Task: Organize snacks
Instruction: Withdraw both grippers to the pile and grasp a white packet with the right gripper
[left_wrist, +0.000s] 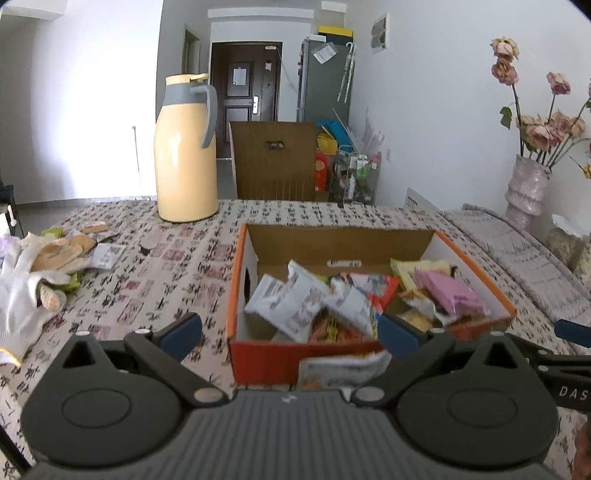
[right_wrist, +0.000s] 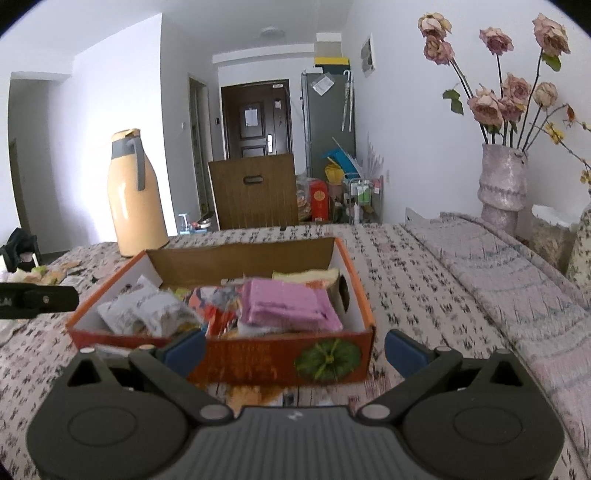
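A table under a patterned tablecloth (left_wrist: 177, 266) fills both views, with a tall yellow thermos jug (left_wrist: 184, 151) standing at its far side and a vase of dried roses (right_wrist: 502, 177) off to the right. In the middle sits the orange cardboard box (left_wrist: 243, 280), open-topped, already holding a loose heap of snack packets: white-grey pouches (left_wrist: 288, 302) toward its left, a pink packet (right_wrist: 288, 306) toward its right, orange and yellow wrappers between. Well apart from the box, at the table's left edge, lies a smaller scatter of loose snacks (left_wrist: 70, 247) beside a white cloth glove (left_wrist: 18, 295). One more packet (left_wrist: 343, 365) lies on the cloth just in front of the box, partly hidden by the left gripper (left_wrist: 291, 336). That gripper's jaws are spread wide and hold nothing; the right gripper (right_wrist: 295, 350) is likewise parted and empty, hovering before the box's front wall.

The packets look light, soft and crinkly, probably slippery film over brittle contents, so a gentle pinch seems wise. The crimped end seam or a flat corner likely offers the surest hold, rather than the puffed middle
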